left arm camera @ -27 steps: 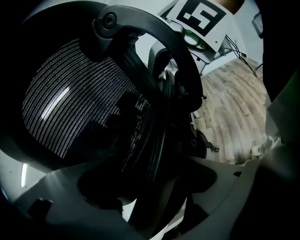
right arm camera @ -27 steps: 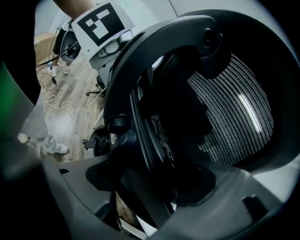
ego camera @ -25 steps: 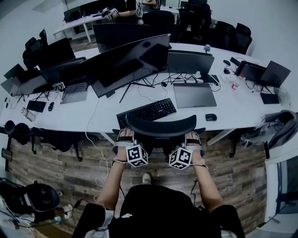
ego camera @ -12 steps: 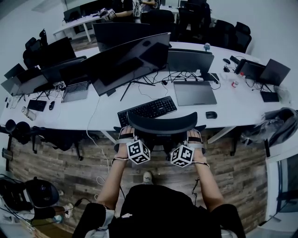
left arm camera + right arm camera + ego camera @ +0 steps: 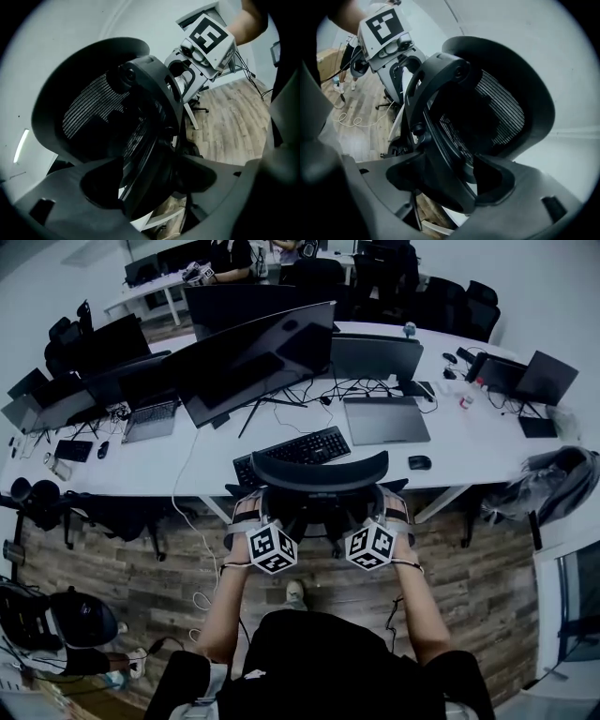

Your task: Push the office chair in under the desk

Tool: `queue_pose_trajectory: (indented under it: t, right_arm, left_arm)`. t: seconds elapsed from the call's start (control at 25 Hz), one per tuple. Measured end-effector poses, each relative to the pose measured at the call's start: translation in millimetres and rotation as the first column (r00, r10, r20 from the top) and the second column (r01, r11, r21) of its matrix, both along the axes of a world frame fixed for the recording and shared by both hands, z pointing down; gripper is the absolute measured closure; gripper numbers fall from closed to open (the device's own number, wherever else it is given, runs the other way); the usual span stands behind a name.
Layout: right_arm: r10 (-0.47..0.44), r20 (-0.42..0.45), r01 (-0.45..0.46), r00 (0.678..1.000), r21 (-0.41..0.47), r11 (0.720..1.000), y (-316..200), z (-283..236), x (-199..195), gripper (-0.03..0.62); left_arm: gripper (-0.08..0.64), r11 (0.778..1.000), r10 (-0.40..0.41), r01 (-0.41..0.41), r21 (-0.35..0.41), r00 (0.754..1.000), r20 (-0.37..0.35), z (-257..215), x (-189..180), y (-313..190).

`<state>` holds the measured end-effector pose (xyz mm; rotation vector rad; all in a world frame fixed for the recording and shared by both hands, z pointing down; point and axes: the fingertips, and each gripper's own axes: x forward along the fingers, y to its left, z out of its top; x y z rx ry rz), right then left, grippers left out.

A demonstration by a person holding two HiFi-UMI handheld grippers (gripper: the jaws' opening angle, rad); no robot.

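Head view, from the left edge of the frame: the long white desk [image 5: 141, 474] runs across the middle, with brown wood-plank flooring [image 5: 122, 587] below it. On the left part of the desk I see a small open laptop [image 5: 150, 423]. Toward the centre a wide curved black monitor [image 5: 253, 357] stands over a black keyboard [image 5: 291, 446].

The black mesh-backed office chair [image 5: 321, 472] is at the centre of the frame. The curved top of its back lies over the desk's near edge, just below the keyboard. I cannot see its seat from here.

My left gripper [image 5: 251, 517] is on the left side of the chair's back and my right gripper [image 5: 389, 515] on the right side. Their square-marker cubes are close together just beneath the back.

To the right on the desk are a closed grey laptop [image 5: 386, 420] and a black mouse [image 5: 419, 462]. A grey jacket [image 5: 553, 488] is slung at the far right edge.

Left gripper view: the left gripper [image 5: 150, 183] has its jaws closed onto the chair's [image 5: 93, 112] black back frame, which fills the gap between them.

Right gripper view: the right gripper [image 5: 447, 180] is clamped the same way, its jaws pressed on the frame rim of the chair [image 5: 497, 112], with the mesh panel above
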<state>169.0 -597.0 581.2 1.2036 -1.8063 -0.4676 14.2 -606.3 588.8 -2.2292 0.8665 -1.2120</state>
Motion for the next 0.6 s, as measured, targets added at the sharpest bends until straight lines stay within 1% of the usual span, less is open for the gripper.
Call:
queue_pose_trajectory:
  t: [0.2,0.28,0.4,0.48,0.6]
  right_arm:
    - [0.006,0.045,-0.006,0.999,-0.002,1.000,20,-7,3,0.265]
    - [0.008,0.085,-0.008,0.996,-0.004,1.000,28,-11,4,0.267]
    - [0.014,0.144,-0.015,0.989,0.004,1.000,39,-18,7,0.267]
    - [0.017,0.178,-0.020,0.984,0.016,1.000,48,-23,9,0.267]
    - [0.017,0.241,-0.023,0.970,0.022,1.000,64,-30,11,0.267]
  left_arm:
    - [0.179,1.000,-0.021,0.021,-0.007,0.998,-0.066,-10,3,21]
    - [0.184,0.999,-0.037,0.037,0.002,0.995,-0.091,-16,4,30]
    - [0.214,0.997,-0.064,0.069,0.026,0.988,-0.139,-26,6,42]
    - [0.251,0.995,-0.088,0.096,0.041,0.980,-0.177,-33,6,51]
    - [0.358,0.988,-0.137,0.150,0.031,0.956,-0.258,-44,5,65]
